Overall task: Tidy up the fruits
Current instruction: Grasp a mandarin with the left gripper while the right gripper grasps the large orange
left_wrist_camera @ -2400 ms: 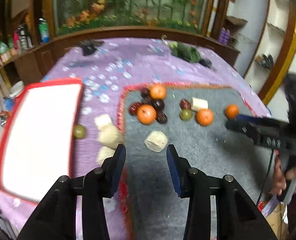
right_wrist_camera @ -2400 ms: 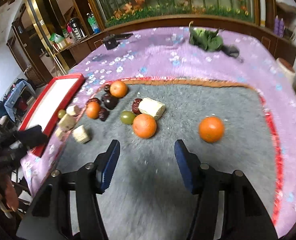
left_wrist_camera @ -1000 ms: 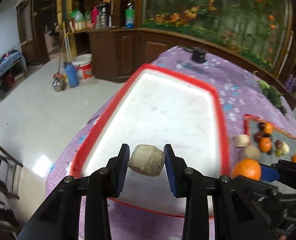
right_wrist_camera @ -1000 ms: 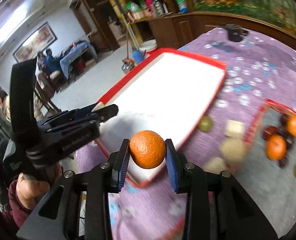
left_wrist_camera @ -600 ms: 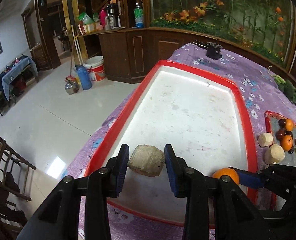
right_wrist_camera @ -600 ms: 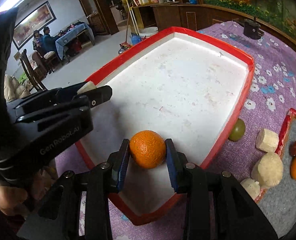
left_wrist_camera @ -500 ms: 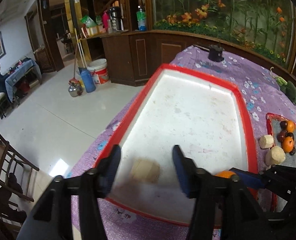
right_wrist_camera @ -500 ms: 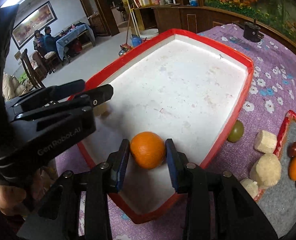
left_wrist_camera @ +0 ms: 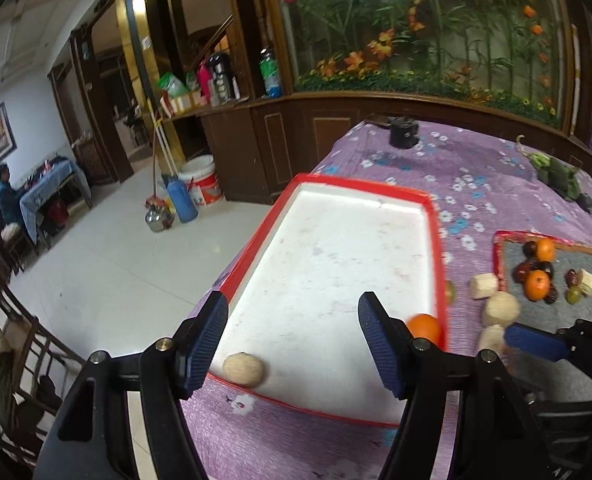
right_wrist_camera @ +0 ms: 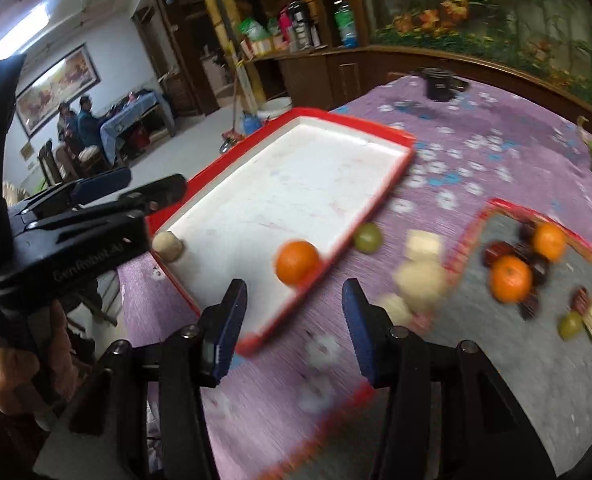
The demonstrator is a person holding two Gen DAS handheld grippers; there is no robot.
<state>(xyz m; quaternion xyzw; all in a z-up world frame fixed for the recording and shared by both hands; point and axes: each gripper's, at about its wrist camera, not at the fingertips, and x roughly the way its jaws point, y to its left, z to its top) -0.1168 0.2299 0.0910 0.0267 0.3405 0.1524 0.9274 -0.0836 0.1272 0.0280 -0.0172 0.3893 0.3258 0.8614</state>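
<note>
Both grippers are empty over the near end of the red-rimmed white tray [left_wrist_camera: 436, 216], so by my reading a drop-off has just been made and the next trip back to the fruit pile is due. The left gripper [left_wrist_camera: 291, 340] has its fingers spread wide with nothing between them; the right gripper [right_wrist_camera: 293, 322] is likewise parted and holds nothing.

In the tray lie two things only: a pale beige chunk [left_wrist_camera: 243, 369] (sugarcane or some peeled root, I cannot say which) tucked into the near corner against the rim, and an orange [right_wrist_camera: 298, 262] resting against the rim on the side toward the pile.

Everything else waits outside it. A green fruit [right_wrist_camera: 368, 237] sits on the purple flowered cloth [left_wrist_camera: 476, 168] just beside the tray's rim, with three more pale chunks [right_wrist_camera: 420, 276] near it. On the grey mat [right_wrist_camera: 536, 380] are two oranges [right_wrist_camera: 511, 278], some dark red fruits and another green one, blurred.

The next move calls for swinging back toward the mat; the green fruit beside the tray looks the closest pick, though small and round, so likely to roll from a loose pinch.
</note>
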